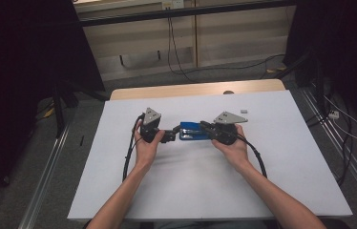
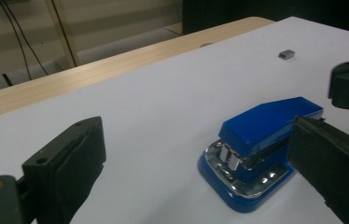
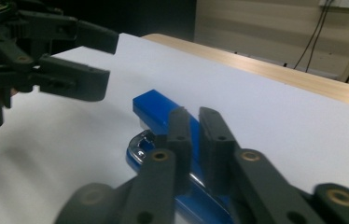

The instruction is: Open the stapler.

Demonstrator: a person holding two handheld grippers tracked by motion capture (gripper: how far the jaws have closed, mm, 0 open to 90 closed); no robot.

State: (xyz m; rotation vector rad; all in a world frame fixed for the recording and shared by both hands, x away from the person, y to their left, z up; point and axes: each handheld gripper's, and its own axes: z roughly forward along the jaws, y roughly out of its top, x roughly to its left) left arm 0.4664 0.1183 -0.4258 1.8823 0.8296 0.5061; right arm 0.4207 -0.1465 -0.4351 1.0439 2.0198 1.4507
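A blue stapler (image 1: 193,131) with a chrome base lies flat in the middle of the white table (image 1: 191,191). My left gripper (image 1: 171,135) stands open at its left end. In the left gripper view the stapler (image 2: 261,140) sits close to the right-hand jaw, with bare table between the jaws of the left gripper (image 2: 196,140). My right gripper (image 1: 205,126) is shut, its jaws together just over the stapler's right end. In the right gripper view the right gripper (image 3: 195,116) hangs above the stapler (image 3: 156,116), and the open left gripper (image 3: 107,60) faces it.
A small grey block (image 1: 244,110) lies on the table behind and right of the stapler, also the block (image 2: 286,54) in the left gripper view. A wooden strip (image 1: 195,89) runs along the table's far edge. Cables (image 1: 348,129) trail over the floor at right.
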